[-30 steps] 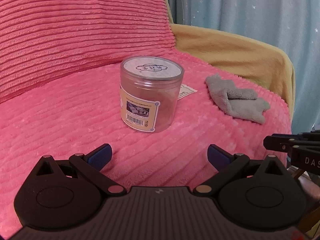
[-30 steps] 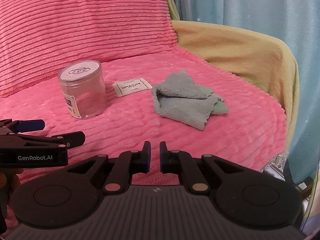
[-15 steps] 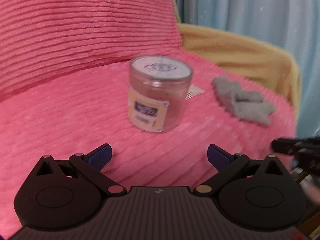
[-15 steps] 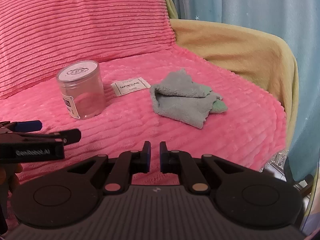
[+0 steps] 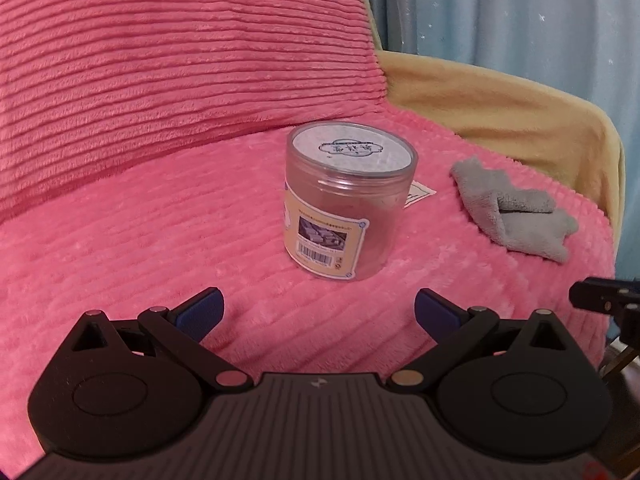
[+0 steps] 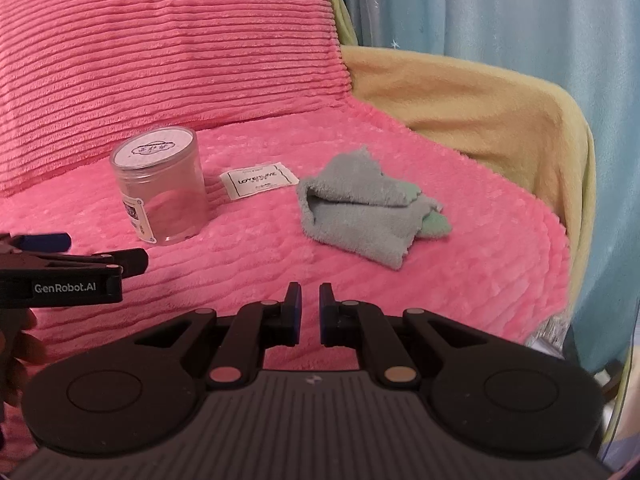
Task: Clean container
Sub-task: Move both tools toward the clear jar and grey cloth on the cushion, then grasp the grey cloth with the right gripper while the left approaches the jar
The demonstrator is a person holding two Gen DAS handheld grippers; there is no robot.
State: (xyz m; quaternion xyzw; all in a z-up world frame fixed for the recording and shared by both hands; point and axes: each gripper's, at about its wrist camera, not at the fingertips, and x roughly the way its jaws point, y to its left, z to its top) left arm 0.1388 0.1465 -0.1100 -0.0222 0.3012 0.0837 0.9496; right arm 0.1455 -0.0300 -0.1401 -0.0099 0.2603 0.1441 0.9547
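A clear plastic container [image 5: 348, 200] with a white labelled lid stands upright on the pink ribbed blanket [image 5: 140, 240]. My left gripper [image 5: 318, 308] is open, a short way in front of the container and touching nothing. A crumpled grey cloth [image 6: 360, 216] lies to the right of the container [image 6: 160, 192]. My right gripper [image 6: 310, 308] hovers in front of that cloth, its jaws almost together with only a narrow gap and nothing between them. In the right wrist view the left gripper [image 6: 60, 256] shows at the left edge, held by a hand [image 6: 16, 344].
A small white printed card [image 6: 258, 178] lies between container and cloth. A large pink ribbed cushion [image 5: 180, 60] rises behind. A yellow-covered armrest [image 6: 480, 112] borders the seat on the right, with blue curtains [image 6: 520, 8] beyond. The blanket's edge drops off at the right.
The left gripper has drifted a little leftward and closer, so the container sits further right and slightly larger in its view. The right gripper has barely moved. Neither jaw opening has changed.
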